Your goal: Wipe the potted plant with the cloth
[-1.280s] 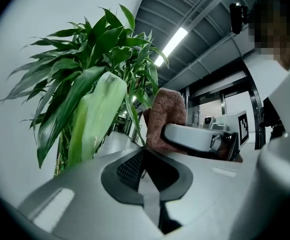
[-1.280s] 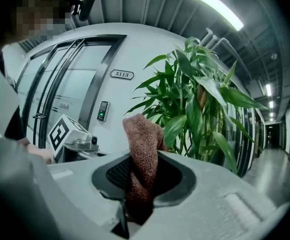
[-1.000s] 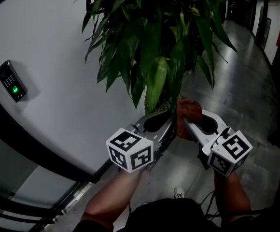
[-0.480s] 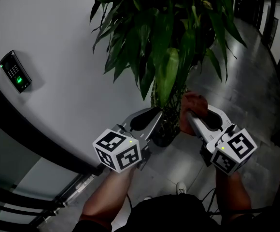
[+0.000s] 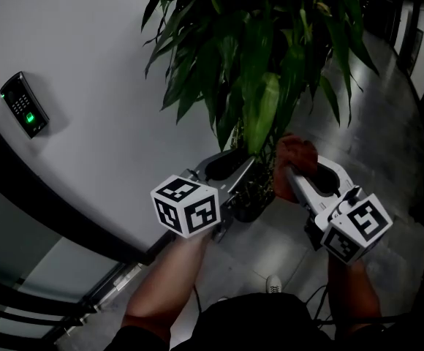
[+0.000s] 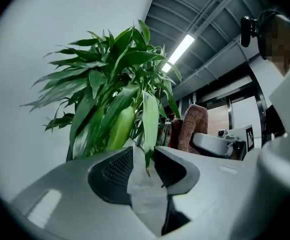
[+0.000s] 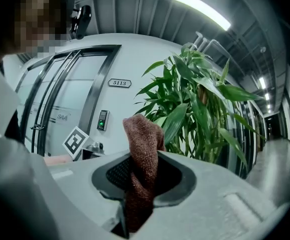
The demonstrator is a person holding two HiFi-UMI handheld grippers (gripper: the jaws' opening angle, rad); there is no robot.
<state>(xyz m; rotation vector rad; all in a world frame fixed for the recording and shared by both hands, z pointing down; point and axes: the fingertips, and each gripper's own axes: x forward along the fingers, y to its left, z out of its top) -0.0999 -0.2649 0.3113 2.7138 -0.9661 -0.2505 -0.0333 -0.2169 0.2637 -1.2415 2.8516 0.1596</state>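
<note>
The left tool [image 6: 144, 156] has its jaws wide apart; they have just been opening. The tip of one long, pale green leaf [image 6: 150, 121] hangs down into the gap between them, and neither pad presses on it. The right tool [image 7: 144, 171] is clamped on a reddish-brown cloth [image 7: 144, 134]. The cloth is folded over and stands up out of the jaws in a rounded hump.

From the head view both tools are held level, side by side, and point at the lower part of the plant [image 5: 270, 50]. The cloth sits just to the right of the plant's drooping lower leaves; whether it touches them cannot be told. The plant is tall and bushy, with many narrow dark green leaves that spread above both tools. Its dark pot [image 5: 250, 205] shows on the floor between the two tools, under the leaves.

The plant stands close to a curved white wall [image 5: 88, 72] on the left. A small keypad [image 5: 23, 114] with a green light is fixed to it. The right tool's view also shows a number plate [image 7: 120, 83] and a glass door [image 7: 60, 109] on that side. A glossy grey floor [image 5: 373, 145] runs off down a corridor on the right, and a strip light [image 6: 181, 48] glows on the ceiling.
</note>
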